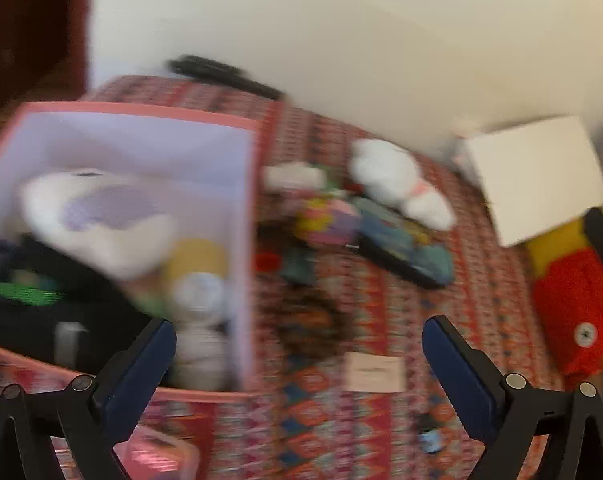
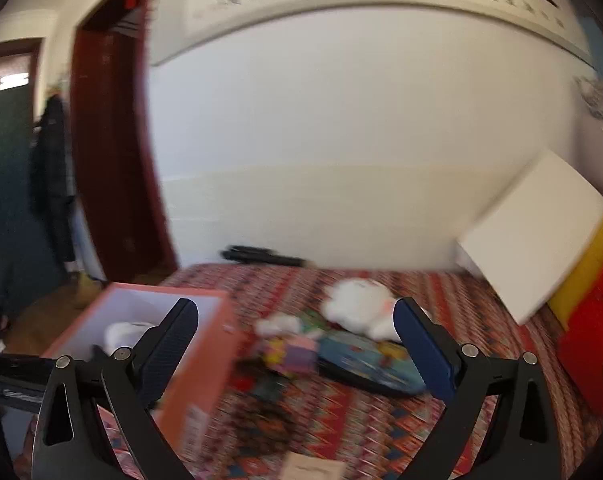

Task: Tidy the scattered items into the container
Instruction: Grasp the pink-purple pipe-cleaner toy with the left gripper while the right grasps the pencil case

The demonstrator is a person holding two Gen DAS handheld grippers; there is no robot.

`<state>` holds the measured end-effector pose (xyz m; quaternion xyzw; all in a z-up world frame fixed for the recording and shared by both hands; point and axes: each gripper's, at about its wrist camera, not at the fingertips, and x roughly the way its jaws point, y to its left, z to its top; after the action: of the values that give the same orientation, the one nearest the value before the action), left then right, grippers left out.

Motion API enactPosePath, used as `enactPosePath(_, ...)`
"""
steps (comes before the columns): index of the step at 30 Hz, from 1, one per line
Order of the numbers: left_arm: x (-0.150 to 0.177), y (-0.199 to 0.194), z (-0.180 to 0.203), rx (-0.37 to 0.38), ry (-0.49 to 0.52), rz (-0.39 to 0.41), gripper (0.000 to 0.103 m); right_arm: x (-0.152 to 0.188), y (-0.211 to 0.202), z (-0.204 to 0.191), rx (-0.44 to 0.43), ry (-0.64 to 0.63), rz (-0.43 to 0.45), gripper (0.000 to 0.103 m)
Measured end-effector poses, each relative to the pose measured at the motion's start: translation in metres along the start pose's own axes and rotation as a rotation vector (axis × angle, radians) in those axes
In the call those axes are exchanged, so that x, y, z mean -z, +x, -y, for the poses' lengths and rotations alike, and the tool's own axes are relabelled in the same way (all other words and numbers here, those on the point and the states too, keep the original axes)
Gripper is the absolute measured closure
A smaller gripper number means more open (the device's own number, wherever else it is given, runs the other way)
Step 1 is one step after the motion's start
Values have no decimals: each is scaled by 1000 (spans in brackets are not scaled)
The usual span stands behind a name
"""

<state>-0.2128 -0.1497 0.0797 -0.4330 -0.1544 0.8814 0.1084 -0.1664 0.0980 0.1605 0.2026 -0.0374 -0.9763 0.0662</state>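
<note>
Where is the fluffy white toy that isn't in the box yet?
The white plush toy lies on the patterned cover, right of the pink box, behind the blue case.

The left gripper is seen from its own wrist camera with the jaws spread wide, nothing caught between them. Its two fingers are angled steeply downward, the dark blue pads turned inward toward each other. The right gripper is likewise held with its jaws fully apart and empty, and it is pointed far less steeply, closer to level. Both views are smeared by blur. The black linkages behind each finger are splayed outward at the bottom corners of both views. No hand or sleeve can be made out with certainty.
</note>
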Motion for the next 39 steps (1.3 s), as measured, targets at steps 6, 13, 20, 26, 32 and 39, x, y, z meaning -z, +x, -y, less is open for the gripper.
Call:
enactPosePath(6, 11, 69, 56, -49, 120, 27, 2, 43, 41, 90, 58, 207, -176, 0)
enactPosePath(13, 6, 143, 79, -225, 218, 85, 2, 127, 120, 194, -155, 712, -386, 0)
enactPosePath(20, -26, 221, 57, -244, 87, -8, 2, 187, 201, 256, -206, 1059, -479, 0)
enactPosePath(26, -47, 274, 53, -303, 129, -33, 2, 204, 249, 270, -225, 1129, -508, 0)
enactPosePath(32, -51, 310, 61, -428, 310, -15, 2, 183, 284, 257, -243, 1022, -503, 0)
enactPosePath(39, -55, 294, 62, -406, 316, 45, 42, 174, 280, 261, -224, 942, -509, 65)
